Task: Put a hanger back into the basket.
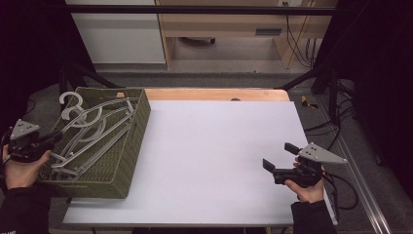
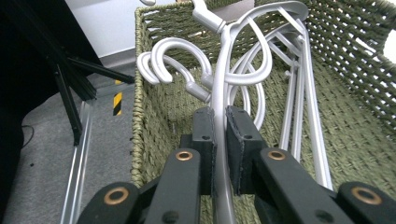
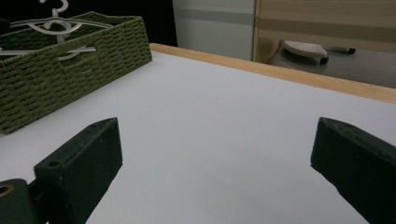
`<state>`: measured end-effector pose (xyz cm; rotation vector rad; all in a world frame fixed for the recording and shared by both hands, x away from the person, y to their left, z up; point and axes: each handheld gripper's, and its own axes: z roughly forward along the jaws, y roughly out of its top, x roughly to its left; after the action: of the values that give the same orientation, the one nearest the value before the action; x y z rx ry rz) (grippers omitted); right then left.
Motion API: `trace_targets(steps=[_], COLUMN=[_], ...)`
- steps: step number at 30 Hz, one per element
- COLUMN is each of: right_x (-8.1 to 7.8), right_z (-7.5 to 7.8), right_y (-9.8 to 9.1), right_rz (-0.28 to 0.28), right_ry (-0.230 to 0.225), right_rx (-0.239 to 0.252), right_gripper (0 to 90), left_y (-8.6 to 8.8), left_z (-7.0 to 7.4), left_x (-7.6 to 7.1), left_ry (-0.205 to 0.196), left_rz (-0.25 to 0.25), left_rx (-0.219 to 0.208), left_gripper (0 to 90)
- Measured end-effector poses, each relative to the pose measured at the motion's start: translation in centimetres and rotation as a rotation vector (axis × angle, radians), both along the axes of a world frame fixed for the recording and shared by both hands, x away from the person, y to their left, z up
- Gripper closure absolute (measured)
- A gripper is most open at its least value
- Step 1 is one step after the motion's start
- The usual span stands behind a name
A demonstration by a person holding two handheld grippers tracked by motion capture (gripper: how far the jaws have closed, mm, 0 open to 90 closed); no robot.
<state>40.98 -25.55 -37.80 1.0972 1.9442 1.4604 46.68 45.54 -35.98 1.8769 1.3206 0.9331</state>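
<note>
Several grey hangers [image 1: 92,129] lie stacked in the green woven basket [image 1: 127,161] at the table's [image 1: 219,161] left edge. The left gripper [image 2: 219,126] is clamped tight on the bar of one hanger [image 2: 219,93] inside the basket. The right gripper [image 1: 277,157] rests over the bare white tabletop, well apart from the basket, its jaws spread wide and holding nothing.

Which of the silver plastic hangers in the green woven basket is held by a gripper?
The silver hanger whose arm runs between the left gripper's closed jaws; the others lie loose.
</note>
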Motion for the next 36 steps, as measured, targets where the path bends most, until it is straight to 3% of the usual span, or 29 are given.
trace_targets(steps=[1, 7, 9, 13, 14, 17, 20, 24, 28, 29, 33, 36], right_x=[0.0, -0.1, -0.1, -0.1, -0.1, 0.0, 0.0, 0.0, -0.1, -0.1, -0.1, -0.1], right_z=[0.0, 0.1, 0.1, 0.1, 0.1, 0.0, 0.0, 0.0, 0.1, 0.1, 0.1, 0.1], right_y=[0.0, 0.0, -0.1, -0.1, -0.1, 0.0, 0.1, 0.0, -0.1, -0.1, 0.0, 0.0], right_rz=[0.001, 0.003, -0.001, 0.0, 0.001, 0.0, 0.0, 0.001, 0.002, 0.002, 0.001, 0.002], right_ry=[-0.001, -0.002, -0.002, -0.004, -0.001, -0.001, -0.002, -0.003, -0.007, -0.007, -0.004, -0.005], right_rx=[0.001, 0.0, 0.0, 0.002, 0.002, 0.0, 0.0, 0.0, 0.002, 0.002, 0.004, 0.005], right_gripper=[2.2, 2.2, 2.2, 2.2, 2.2, 2.2, 2.2, 2.2, 2.2, 2.2, 2.1, 2.0], left_y=[-0.1, -0.4, -0.5, -0.4, 0.0, 0.0, 0.0, -0.4, -2.2, -2.2, -4.5, -5.6], left_z=[-0.1, -0.2, -0.2, -0.2, -0.3, -0.5, -0.6, -0.6, -0.1, -0.1, 0.4, 0.5], left_x=[0.2, 0.5, 0.5, 0.2, 0.0, -0.2, -0.3, -0.4, -1.0, -1.0, -1.8, -2.2], left_ry=[0.038, 0.084, 0.122, 0.137, 0.175, 0.18, 0.165, 0.134, 0.061, 0.061, -0.004, -0.03], left_rz=[0.007, 0.02, 0.029, 0.041, 0.017, 0.023, 0.044, 0.032, -0.037, -0.037, -0.131, -0.169], left_rx=[0.018, 0.048, 0.04, 0.022, -0.027, -0.017, -0.03, -0.061, -0.115, -0.115, -0.169, -0.192], left_gripper=[82.2, 81.8, 81.3, 80.3, 82.0, 81.9, 76.4, 69.3, 59.1, 56.2, 47.1, 42.3])
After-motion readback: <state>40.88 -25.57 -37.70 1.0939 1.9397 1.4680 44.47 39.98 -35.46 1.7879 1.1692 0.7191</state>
